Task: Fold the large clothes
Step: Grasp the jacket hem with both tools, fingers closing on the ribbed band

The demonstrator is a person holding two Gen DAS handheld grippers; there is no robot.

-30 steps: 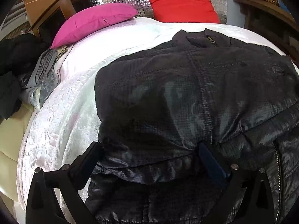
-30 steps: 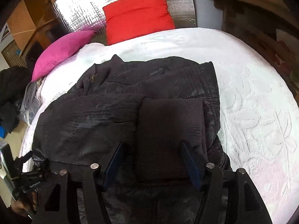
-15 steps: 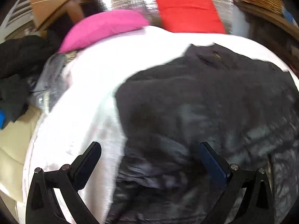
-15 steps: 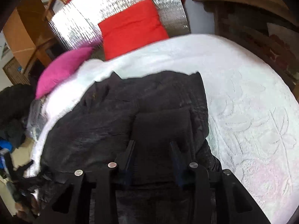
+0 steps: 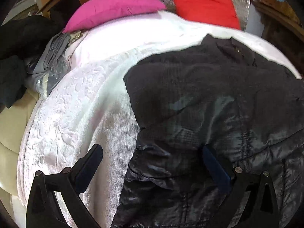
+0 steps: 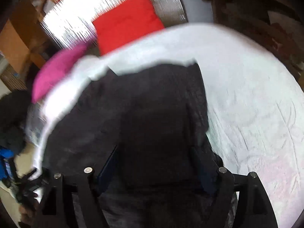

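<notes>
A large black shiny jacket (image 5: 218, 114) lies on the white textured bedspread (image 5: 79, 114), collar towards the pillows. My left gripper (image 5: 152, 153) is open low over the jacket's near left edge, its left finger over the bedspread and its right finger against the fabric. In the blurred right wrist view the jacket (image 6: 133, 98) fills the middle, and a dark flat fold (image 6: 155, 142) of it lies between the fingers of my right gripper (image 6: 154, 157). Whether those fingers press on the fold cannot be told.
A pink pillow (image 5: 114, 7) and a red pillow (image 5: 203, 1) lean at the head of the bed against a silver quilted panel (image 6: 79, 17). A heap of dark and grey clothes (image 5: 28, 57) lies off the left edge. Wooden furniture (image 6: 256, 19) stands at right.
My left gripper has shifted left, so more bedspread shows under its left finger. My right gripper narrowed on the dark fold half a second ago, then widened, and its view swung and blurred.
</notes>
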